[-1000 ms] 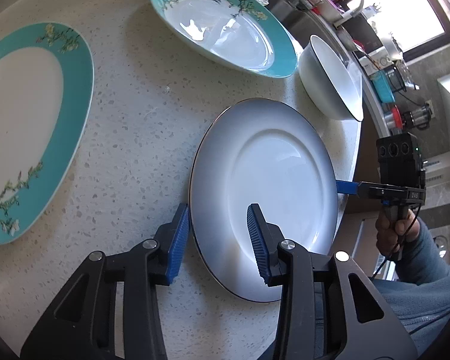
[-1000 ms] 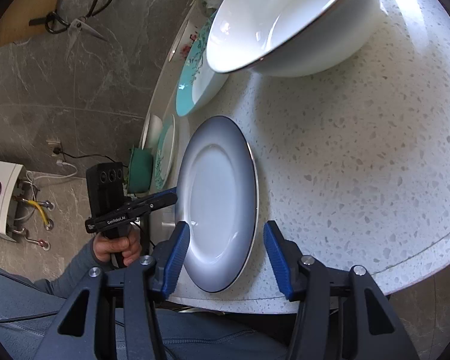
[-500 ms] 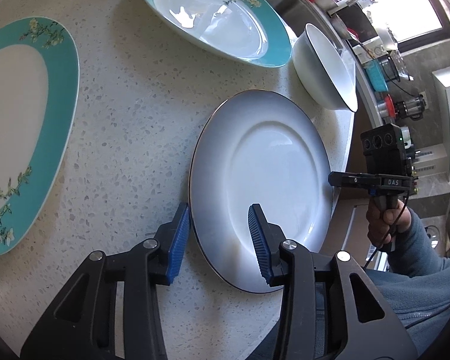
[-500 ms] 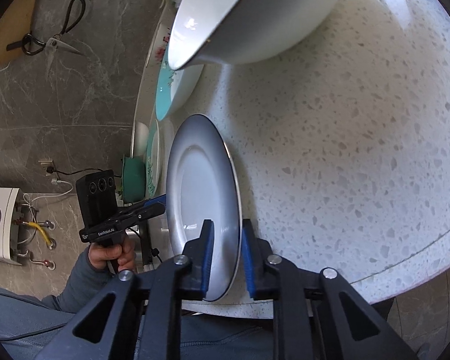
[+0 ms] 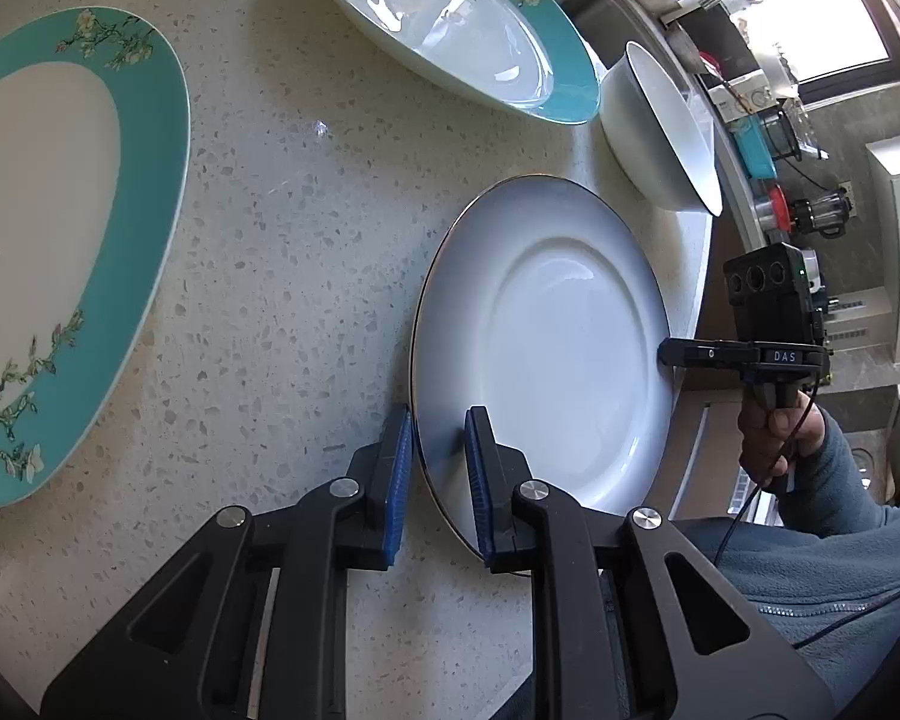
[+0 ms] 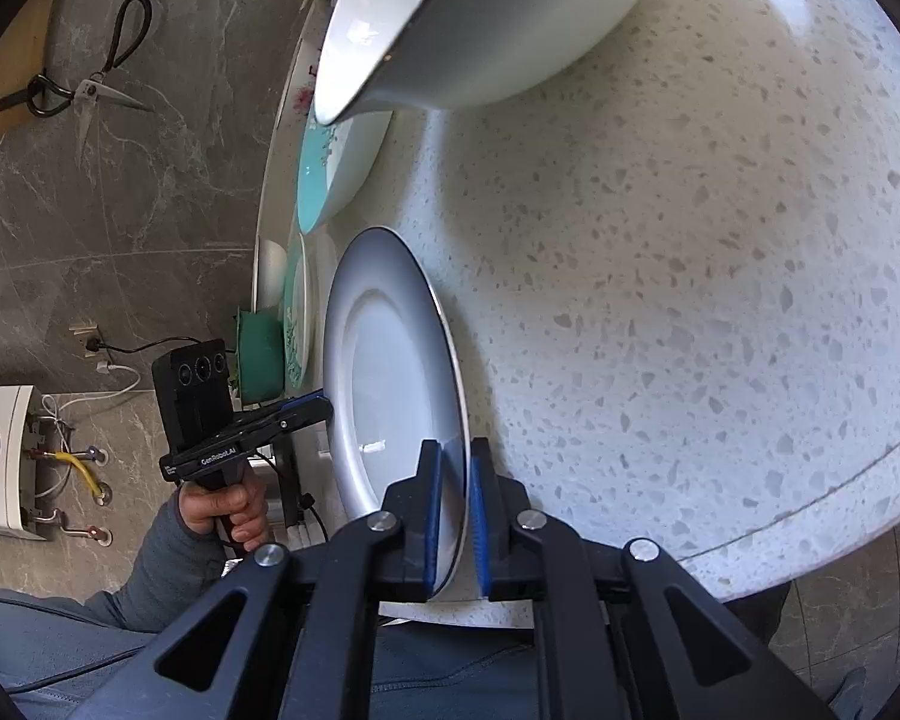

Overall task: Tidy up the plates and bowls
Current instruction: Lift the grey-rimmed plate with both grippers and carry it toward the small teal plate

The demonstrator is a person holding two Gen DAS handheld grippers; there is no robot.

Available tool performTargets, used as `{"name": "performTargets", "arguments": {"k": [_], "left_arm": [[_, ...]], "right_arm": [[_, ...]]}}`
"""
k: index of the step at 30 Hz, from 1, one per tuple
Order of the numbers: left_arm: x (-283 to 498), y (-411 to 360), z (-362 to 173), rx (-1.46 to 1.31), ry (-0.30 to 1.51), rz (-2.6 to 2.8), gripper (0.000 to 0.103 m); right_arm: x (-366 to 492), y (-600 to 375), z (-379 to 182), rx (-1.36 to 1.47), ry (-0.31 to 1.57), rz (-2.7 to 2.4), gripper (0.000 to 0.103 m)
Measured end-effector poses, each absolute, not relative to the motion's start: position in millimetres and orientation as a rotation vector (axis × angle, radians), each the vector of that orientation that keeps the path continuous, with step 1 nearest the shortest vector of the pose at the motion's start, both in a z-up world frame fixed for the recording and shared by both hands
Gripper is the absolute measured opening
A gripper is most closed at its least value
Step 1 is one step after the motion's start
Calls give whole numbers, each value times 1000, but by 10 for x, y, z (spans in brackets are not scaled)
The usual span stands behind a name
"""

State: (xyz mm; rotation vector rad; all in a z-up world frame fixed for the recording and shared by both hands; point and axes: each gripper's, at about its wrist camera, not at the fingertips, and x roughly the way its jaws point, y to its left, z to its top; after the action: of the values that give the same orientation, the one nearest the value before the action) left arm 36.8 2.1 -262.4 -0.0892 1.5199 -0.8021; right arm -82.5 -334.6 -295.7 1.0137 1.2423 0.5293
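A white plate (image 5: 546,348) with a grey-blue rim lies on the speckled counter (image 5: 306,228), near its edge. My left gripper (image 5: 439,468) straddles the plate's near-left rim. Its jaws are closing, with one pad outside the edge and the other on the plate's upper face. In the right wrist view the same plate (image 6: 384,372) runs away from me, and my right gripper (image 6: 455,510) is shut on its near rim. Each gripper shows in the other's view at the opposite rim: the right gripper (image 5: 672,354) and the left gripper (image 6: 312,408).
A flat teal floral plate (image 5: 60,240) lies at the left, a deep teal plate (image 5: 480,30) at the back, and a white bowl (image 5: 660,120) by the counter's edge. That bowl (image 6: 480,18) looms beyond the right gripper. Scissors (image 6: 84,84) hang on the wall.
Both grippers have closed on the white plate's rim: the right one went from wide open to shut first, and the left one narrowed in the last half second. Neither hand has shifted much.
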Motion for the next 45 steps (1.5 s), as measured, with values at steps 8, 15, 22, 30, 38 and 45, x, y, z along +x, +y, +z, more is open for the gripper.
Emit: {"name": "performTargets", "arguments": {"k": [8,15,22,30,38,45], "left_arm": [[276,-66,-2582,-1,1485,-771,17],[226,-68,-2582,-6,1482,-736,16],[183,-21,-2594,-47,1489,-732,17],[65,-40,-2503,-74,1468,-748,17],[41,72,-2470,-107,1449,-747,16],[32,224,-2396,-137,1424,-717,16]], "right_arm": [[-771,-3322,-2935,1004,1242,509,12],[-720,-3287,-2914,989,1251,499,13],[-671,-3232,-2838,992,1232,525,14],[-639,-3190,-2810,984,1227,533,15],[-623,-3161,-2779,972,1218,540,15],[-554,-3017,-2700,939,1220,580,15]]}}
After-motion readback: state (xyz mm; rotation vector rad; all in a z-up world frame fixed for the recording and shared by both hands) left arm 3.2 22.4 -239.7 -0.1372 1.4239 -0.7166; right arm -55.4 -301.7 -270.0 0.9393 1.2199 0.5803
